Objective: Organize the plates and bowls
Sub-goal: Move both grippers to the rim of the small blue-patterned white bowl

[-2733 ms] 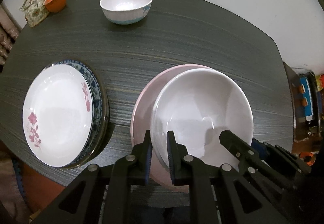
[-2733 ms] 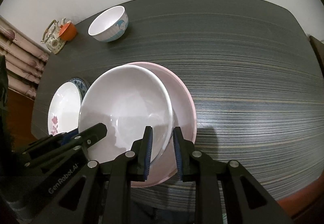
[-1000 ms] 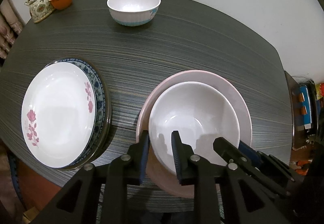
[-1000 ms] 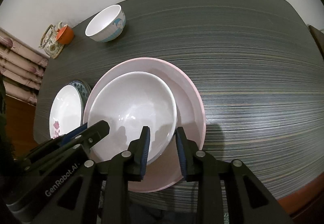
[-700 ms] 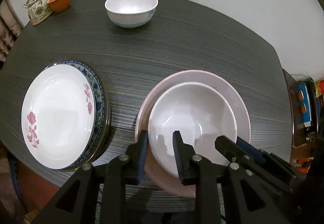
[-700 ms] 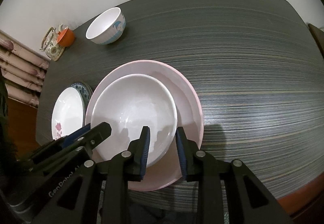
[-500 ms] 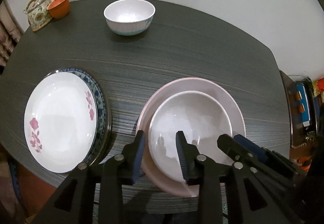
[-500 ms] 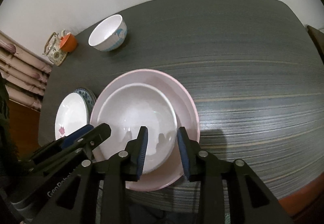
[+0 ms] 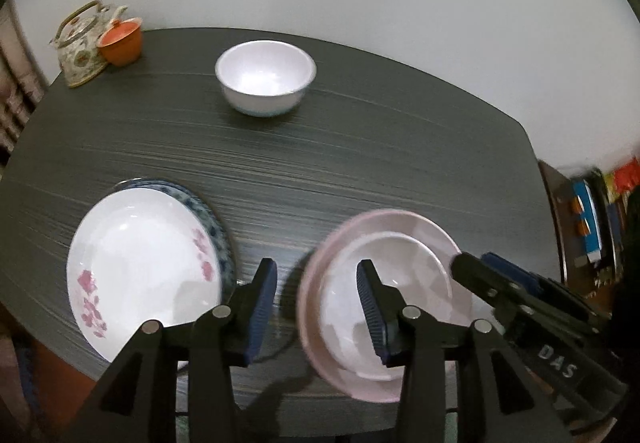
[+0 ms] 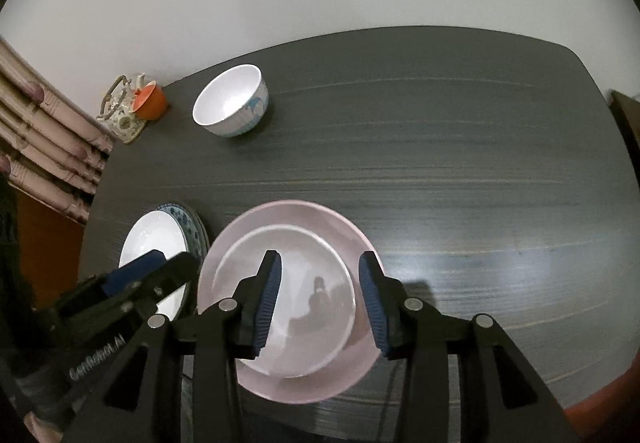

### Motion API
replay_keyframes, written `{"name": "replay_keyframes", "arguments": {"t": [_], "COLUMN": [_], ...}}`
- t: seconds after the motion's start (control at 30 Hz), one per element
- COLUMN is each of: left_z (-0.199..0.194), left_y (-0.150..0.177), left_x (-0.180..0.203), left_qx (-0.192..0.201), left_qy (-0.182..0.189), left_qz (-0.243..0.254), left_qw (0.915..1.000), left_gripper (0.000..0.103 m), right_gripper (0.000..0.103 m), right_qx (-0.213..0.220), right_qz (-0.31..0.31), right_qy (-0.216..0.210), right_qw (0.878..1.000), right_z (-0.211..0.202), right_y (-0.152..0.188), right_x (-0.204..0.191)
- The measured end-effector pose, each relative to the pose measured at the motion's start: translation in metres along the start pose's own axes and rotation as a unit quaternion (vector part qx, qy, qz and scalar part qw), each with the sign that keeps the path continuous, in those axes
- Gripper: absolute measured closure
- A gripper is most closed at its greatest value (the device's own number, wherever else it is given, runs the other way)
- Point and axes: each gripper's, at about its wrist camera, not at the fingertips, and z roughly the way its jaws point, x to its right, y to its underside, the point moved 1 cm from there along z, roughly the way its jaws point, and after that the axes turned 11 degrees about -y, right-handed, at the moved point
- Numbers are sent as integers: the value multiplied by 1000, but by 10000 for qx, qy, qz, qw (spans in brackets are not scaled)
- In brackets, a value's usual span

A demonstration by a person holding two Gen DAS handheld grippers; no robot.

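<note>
A large white bowl rests inside a pink plate near the table's front edge. My left gripper hangs open above the plate's left rim, holding nothing. My right gripper is open too, raised over the bowl's near side. To the left lies a white plate with pink flowers stacked on a blue-patterned plate. A small white bowl with blue marks stands alone at the far side.
A patterned teapot and an orange cup sit in the far left corner of the dark table. A white wall rises behind. Shelves with clutter stand to the right.
Both grippers let go of the large white bowl, opened wide and lifted back from it. The bowl now rests in the pink plate.
</note>
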Motion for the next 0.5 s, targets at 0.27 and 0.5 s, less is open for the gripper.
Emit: {"name": "replay_keyframes", "arguments": {"t": [0.27,0.5], "left_z": [24,36], "left_y": [-28,-61], "left_x": [-44,-74], "left_qx": [-175,82], "left_qy": [-317,-147], "left_qz": [-369,-737], "left_qw": [9987,9971], "left_gripper": [60,60], "right_gripper": [64,63], "right_qx": [-71,77], "right_qz": [-236,-391], "right_qy": [-301,-769], "right_qw": [9992,9962], "right_z": [21,44], "right_y": [-28,-65], "right_x": [-12,-29]}}
